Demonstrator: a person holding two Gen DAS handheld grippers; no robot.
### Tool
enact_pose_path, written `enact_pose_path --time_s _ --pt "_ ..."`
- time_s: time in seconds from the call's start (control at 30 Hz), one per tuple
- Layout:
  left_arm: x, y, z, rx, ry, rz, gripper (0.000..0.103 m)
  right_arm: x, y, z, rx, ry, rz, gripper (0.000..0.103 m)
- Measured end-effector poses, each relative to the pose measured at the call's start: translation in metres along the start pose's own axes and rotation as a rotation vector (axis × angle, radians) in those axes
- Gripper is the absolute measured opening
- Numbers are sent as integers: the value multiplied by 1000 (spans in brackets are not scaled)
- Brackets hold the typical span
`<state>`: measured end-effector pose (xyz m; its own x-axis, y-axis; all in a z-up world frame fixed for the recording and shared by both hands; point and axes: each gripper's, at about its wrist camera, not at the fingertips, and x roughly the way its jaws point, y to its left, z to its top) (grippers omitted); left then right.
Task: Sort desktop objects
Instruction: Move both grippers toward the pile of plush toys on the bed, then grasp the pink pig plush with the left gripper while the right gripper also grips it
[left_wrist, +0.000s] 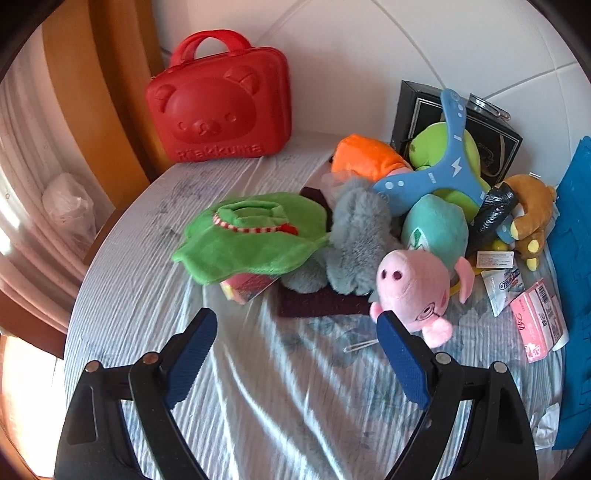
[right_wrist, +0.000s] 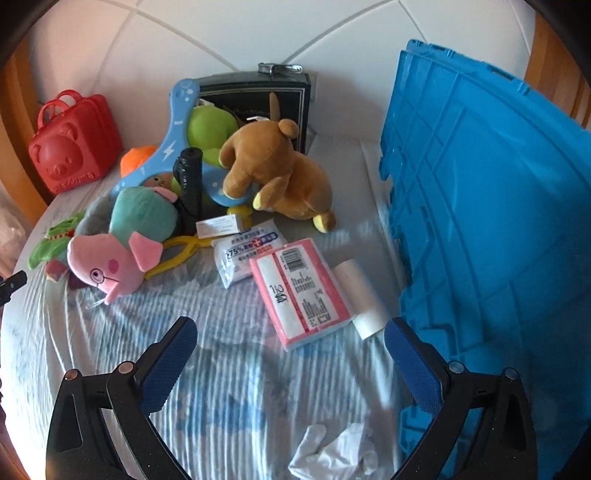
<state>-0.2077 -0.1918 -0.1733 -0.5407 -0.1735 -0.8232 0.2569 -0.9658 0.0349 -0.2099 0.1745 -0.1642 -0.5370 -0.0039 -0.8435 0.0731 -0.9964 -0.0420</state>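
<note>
Left wrist view
Pink pig plush (left_wrist: 417, 291): soft, lies on the striped cloth of the table (left_wrist: 258, 387), at the front of the toy heap.
Left hand-held gripper (left_wrist: 297, 341): tilted downward, jaws wide apart, nothing between; right fingertip (left_wrist: 391, 328) just beside the pig.

Right wrist view
Pink tissue pack (right_wrist: 299, 291): flat, beside a white roll (right_wrist: 360, 299).
Blue crate (right_wrist: 491, 229): at the right.
Right hand-held gripper (right_wrist: 290, 341): tilted downward, jaws apart, empty.

Left wrist cam: above the near-left of the covered table (left_wrist: 258, 406), tilted steeply down, facing the toy pile, red bear case (left_wrist: 218, 107) at back left. Right wrist cam: same steep tilt, further right, close to the blue crate (right_wrist: 491, 221) filling its right side. Overlap: pink pig plush (left_wrist: 413, 288) (right_wrist: 107, 266), brown bear plush (left_wrist: 532, 218) (right_wrist: 277, 170), pink tissue pack (left_wrist: 539, 321) (right_wrist: 299, 291), red case (right_wrist: 74, 140), crate edge (left_wrist: 576, 258).
</note>
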Motion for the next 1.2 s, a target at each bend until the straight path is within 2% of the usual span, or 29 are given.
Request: enact_pose_path --time_s 0.2,0.3,0.4,0.53,0.63,0.77,0.87,0.97,1.0,1.07,1.1,1.13,1.2 --pt "35 -70 33 151 24 -58 89 51 -5 20 -8 80 -35 103" --pt "54 -103 47 265 82 -60 89 70 -8 26 -16 123 -45 103" --pt "79 -128 63 355 144 -27 89 85 -15 31 -5 154 -54 103" --pt "112 -144 74 398 255 -24 89 104 -22 38 7 196 -53 103" --pt "122 -151 78 414 308 -78 89 116 -23 40 7 219 -62 103" --pt "121 -148 78 411 350 -82 89 118 -22 39 22 235 -44 103" --pt "106 -133 62 407 335 -90 89 111 -16 38 23 221 10 103" --pt "92 -109 41 354 308 -105 89 108 -3 41 20 198 75 103" --pt "88 -99 36 325 290 -103 89 107 3 43 17 184 96 100" --pt "87 -84 18 252 281 -111 89 107 21 49 3 157 141 82" --pt "89 -79 10 214 282 -126 89 108 29 52 -1 154 168 67" --pt "94 -76 4 171 281 -152 89 111 39 56 -9 159 204 64" --pt "110 -75 0 117 267 -161 89 119 59 63 -36 163 253 64"
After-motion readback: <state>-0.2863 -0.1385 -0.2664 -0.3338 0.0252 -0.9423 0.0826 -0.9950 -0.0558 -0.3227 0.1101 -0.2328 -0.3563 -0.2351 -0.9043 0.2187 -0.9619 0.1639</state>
